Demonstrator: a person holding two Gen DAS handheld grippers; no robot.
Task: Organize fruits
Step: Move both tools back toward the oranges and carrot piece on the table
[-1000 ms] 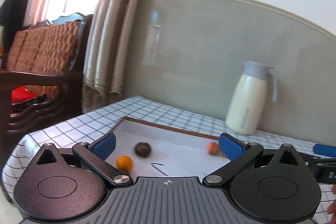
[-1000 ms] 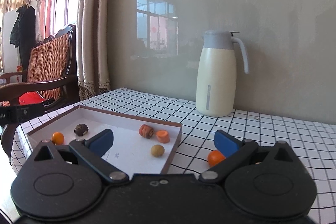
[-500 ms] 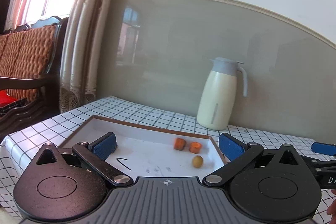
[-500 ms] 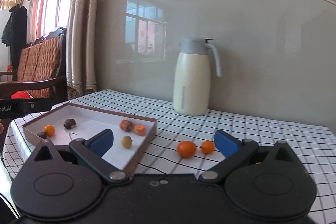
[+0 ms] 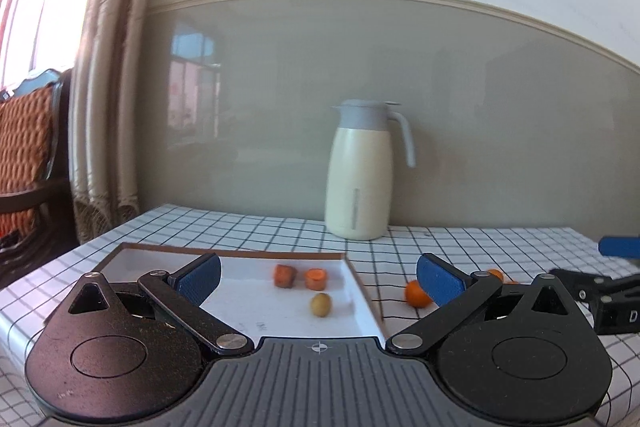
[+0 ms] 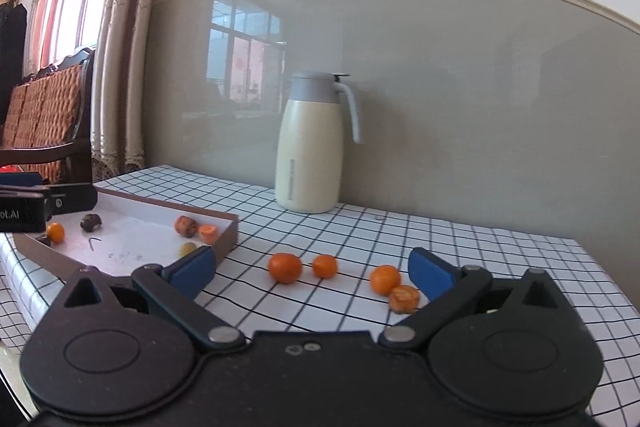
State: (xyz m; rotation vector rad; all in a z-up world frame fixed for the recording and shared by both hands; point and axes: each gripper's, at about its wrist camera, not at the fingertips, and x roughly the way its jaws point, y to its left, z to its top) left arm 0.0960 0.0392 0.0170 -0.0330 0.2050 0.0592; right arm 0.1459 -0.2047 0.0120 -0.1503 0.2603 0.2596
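Checked tablecloth (image 6: 400,239), both views swung right since earlier, oranges (image 6: 284,267) now visible, both grippers' fingers released

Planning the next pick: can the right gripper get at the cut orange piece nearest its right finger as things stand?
Probably yes. The right gripper is open and empty, and the cut orange piece lies loose on the checked tablecloth, just inside the right finger. Only a whole orange sits close beside it; nothing covers it.
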